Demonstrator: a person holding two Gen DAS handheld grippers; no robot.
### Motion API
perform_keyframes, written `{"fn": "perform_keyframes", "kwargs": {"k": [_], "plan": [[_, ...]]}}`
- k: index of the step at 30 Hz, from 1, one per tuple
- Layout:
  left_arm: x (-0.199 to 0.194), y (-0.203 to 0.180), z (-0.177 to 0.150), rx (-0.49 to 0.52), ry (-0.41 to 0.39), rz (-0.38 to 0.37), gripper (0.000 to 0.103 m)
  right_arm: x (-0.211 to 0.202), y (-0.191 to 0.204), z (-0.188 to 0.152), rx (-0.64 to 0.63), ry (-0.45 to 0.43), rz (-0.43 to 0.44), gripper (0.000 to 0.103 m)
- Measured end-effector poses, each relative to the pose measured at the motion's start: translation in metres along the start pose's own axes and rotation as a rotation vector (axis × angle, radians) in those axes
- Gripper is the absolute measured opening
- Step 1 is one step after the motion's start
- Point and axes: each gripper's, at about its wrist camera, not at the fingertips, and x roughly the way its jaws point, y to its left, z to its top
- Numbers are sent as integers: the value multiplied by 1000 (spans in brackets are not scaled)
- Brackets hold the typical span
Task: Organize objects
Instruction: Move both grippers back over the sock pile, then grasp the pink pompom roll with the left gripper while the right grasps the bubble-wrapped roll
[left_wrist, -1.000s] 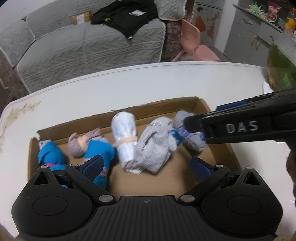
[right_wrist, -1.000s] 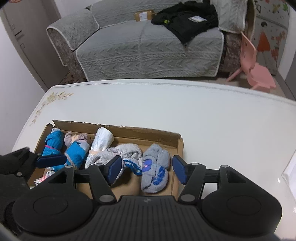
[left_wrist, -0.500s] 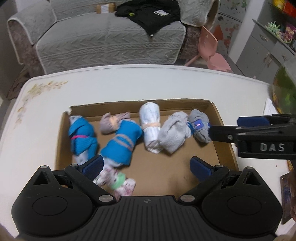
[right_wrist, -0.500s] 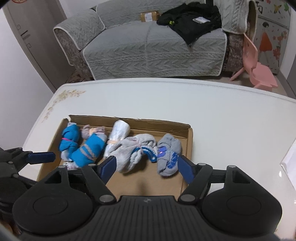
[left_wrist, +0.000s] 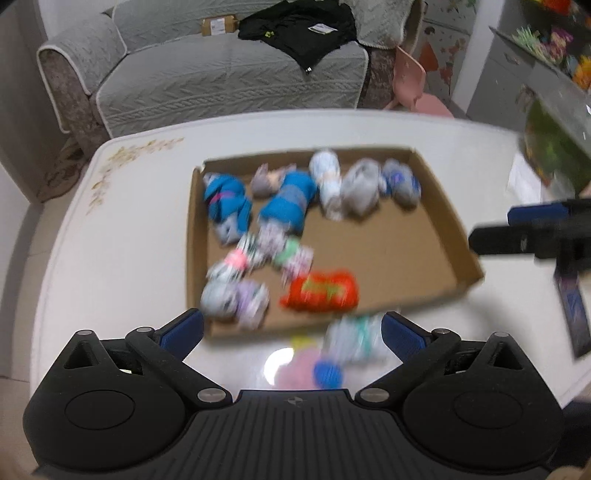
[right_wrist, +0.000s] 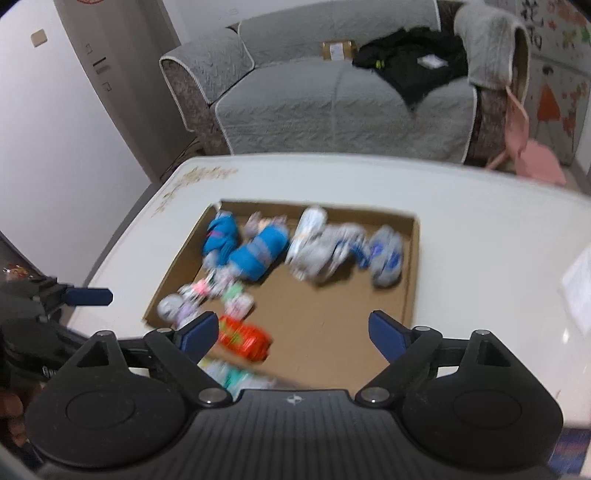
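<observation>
The left gripper (left_wrist: 291, 328) is spread wide with nothing between its pads; the right gripper (right_wrist: 293, 332) is likewise spread and empty. Both frames are motion-blurred, so fine detail is unreliable. Nearest the left gripper, on the table (left_wrist: 122, 221) outside the box (left_wrist: 402, 240), lies a pale loose bundle (left_wrist: 351, 336) with pink and blue parts; its exact make-up cannot be told. It sits just beside the box's near wall, which suggests it awaits sorting. Inside the box, the near row holds a red roll (left_wrist: 321, 290) and a lilac-grey roll (left_wrist: 236, 301), with patterned rolls (left_wrist: 266, 253) just behind. Along the far wall stands a row: two blue rolls (left_wrist: 227, 201), a white roll (left_wrist: 325, 177), a grey roll (left_wrist: 360, 188) and a blue-marked grey roll (left_wrist: 400, 181), set side by side, probably to save floor space. The right half of the box floor is bare cardboard, likely the next placement zone. Beyond the table stands a sofa (left_wrist: 221, 81) carrying a black garment (left_wrist: 299, 22).
</observation>
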Motion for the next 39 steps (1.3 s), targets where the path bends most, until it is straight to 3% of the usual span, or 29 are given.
{"fn": "perform_keyframes", "kwargs": {"k": [3,8,15,21,26,29,31,34,38,39], "plan": [[5,-9,-33,87,-23,20,103,9,7,-19,71,46,49,91],[29,-19,-67,172,-17,45,102,50,29,-38,103,140,56,91],[58,-24,-69,222,-62,58,102,88,31,-48,212,198,28,91],[73,-27,-74,267,-112,22,101,107,39,-47,214,212,-11,93],[88,-23,-76,246,-95,8,98,122,47,-48,212,231,-50,93],[94,-21,-76,241,-82,-17,89,129,50,-51,192,244,-75,85],[95,-18,-77,221,-83,-35,88,131,48,-53,200,247,-83,71],[95,-13,-76,199,-82,-44,82,130,40,-53,232,245,-67,66],[91,-11,-74,182,-80,-56,51,123,33,-55,249,237,-48,59],[90,-11,-75,187,-79,-55,49,120,31,-55,248,235,-38,59]]}}
